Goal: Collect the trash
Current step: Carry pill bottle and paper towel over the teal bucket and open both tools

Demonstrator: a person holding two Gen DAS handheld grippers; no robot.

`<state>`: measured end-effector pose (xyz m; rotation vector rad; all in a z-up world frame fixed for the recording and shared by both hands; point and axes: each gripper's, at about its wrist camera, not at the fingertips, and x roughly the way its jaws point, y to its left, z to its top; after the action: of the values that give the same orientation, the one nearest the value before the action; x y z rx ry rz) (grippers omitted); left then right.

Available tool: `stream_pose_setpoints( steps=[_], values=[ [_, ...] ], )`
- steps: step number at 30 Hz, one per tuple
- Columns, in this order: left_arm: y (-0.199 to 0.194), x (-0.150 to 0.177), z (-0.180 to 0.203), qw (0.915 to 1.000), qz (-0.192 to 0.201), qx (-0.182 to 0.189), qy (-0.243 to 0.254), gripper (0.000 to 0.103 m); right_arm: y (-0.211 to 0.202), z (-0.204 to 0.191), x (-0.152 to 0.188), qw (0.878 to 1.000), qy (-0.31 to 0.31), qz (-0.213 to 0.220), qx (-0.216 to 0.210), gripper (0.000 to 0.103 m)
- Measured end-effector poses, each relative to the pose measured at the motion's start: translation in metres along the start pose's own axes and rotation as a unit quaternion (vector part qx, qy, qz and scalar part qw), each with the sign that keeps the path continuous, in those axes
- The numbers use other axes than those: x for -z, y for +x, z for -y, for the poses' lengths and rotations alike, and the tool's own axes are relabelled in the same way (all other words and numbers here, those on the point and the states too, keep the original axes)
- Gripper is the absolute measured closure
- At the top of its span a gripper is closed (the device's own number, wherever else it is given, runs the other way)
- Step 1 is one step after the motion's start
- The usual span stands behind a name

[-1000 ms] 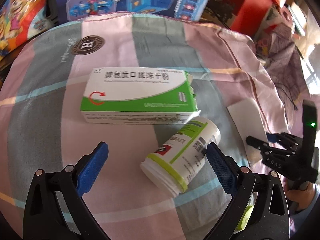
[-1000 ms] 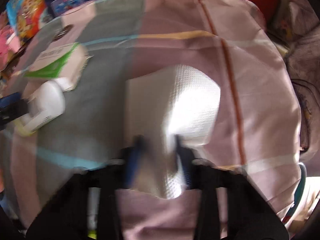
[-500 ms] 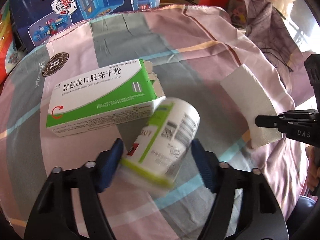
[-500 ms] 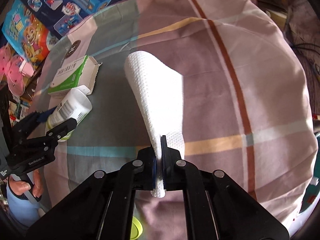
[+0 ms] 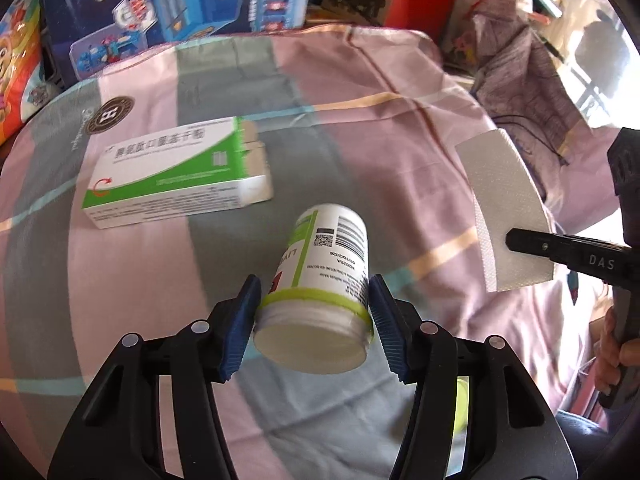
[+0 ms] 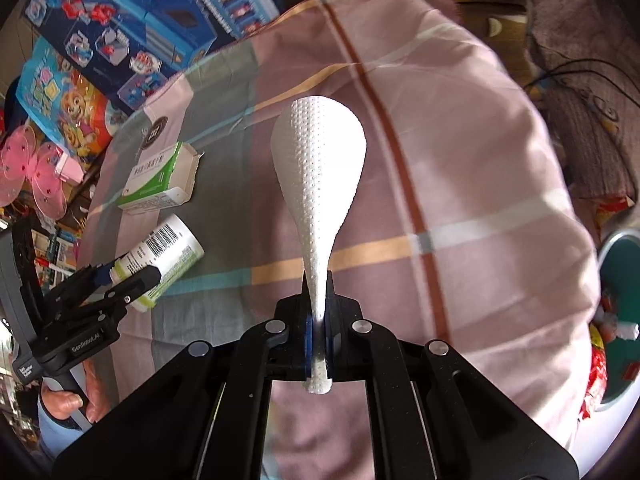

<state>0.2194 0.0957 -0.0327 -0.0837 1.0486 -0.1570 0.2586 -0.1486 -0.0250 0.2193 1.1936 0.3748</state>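
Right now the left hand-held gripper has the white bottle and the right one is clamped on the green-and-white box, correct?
Not quite. In the right wrist view the right hand-held gripper is clamped on the white paper towel; the green-and-white box lies on the cloth. The left hand-held gripper does have the white bottle.

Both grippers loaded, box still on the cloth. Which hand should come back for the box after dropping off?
Left, probably. The left gripper, clamped on the white bottle, sits nearest the green-and-white box. The right gripper pinches the paper towel farther off, with the bottle between it and the box.
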Motion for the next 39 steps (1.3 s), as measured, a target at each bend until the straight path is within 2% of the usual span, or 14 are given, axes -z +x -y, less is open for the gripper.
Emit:
stream_pose_setpoints(
  steps=[10, 21, 31, 39],
  values=[
    [-0.011, 0.004, 0.073, 0.9989, 0.005, 0.018, 0.044, 0.047, -0.043, 0.045, 0.020, 0.999, 0.034, 0.035, -0.012, 0.099],
    [-0.021, -0.006, 0.158, 0.9947, 0.013, 0.031, 0.097, 0.047, -0.096, 0.103, 0.037, 0.993, 0.081, 0.085, -0.024, 0.099],
    [-0.016, -0.015, 0.259, 0.9848, 0.015, 0.066, 0.160, 0.047, -0.149, 0.188, 0.066, 0.982, 0.140, 0.126, -0.002, 0.098],
    [-0.002, -0.010, 0.329, 0.9762, 0.002, 0.084, 0.200, 0.047, -0.175, 0.250, 0.095, 0.973, 0.185, 0.138, 0.017, 0.098]
  ],
)
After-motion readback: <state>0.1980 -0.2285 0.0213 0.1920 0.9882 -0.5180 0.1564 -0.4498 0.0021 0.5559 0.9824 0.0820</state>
